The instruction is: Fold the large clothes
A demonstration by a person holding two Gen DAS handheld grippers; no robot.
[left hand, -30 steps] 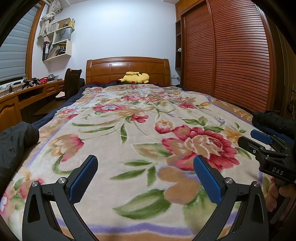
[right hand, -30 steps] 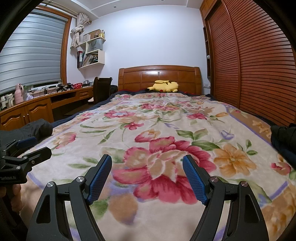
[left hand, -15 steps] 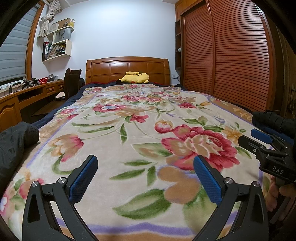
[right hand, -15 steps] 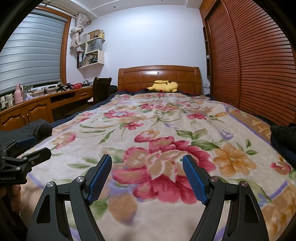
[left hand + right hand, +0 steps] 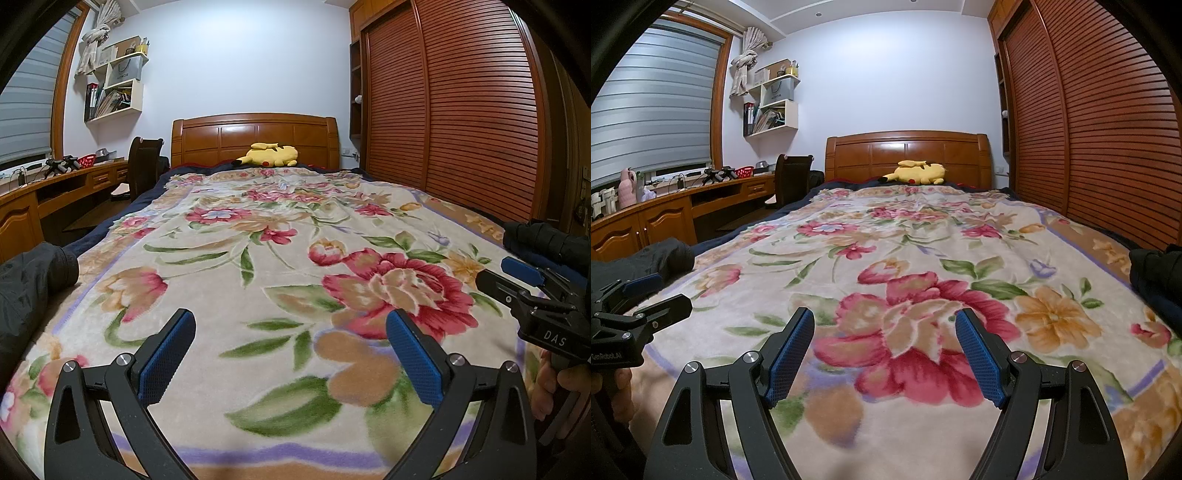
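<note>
Left wrist view: left gripper (image 5: 290, 349), black frame with blue textured pads, is spread wide and pinching nothing, hovering above the foot end of the bed's cream floral plush blanket (image 5: 280, 266). Right gripper (image 5: 517, 275) shows at the right edge of this view, also apart from any cloth; in its own view the right gripper (image 5: 885, 349) is spread just as wide over the big red flower. Both point up the bed toward the wooden headboard (image 5: 255, 138), side by side, which reads as a neutral start pose: jaws open so either can take fabric. Task item, best guess: dark crumpled garment (image 5: 31, 280) lying at the blanket's left edge near the foot; it is beside the left gripper, not touching it. A second dark bundle (image 5: 1156, 273) sits at the right edge; can't tell if it's separate clothing or part of the same piece. The blanket's middle is bare, probably kept as the folding surface. Yellow plush toy (image 5: 267, 155) rests against the headboard, well clear. No fold started yet.
</note>
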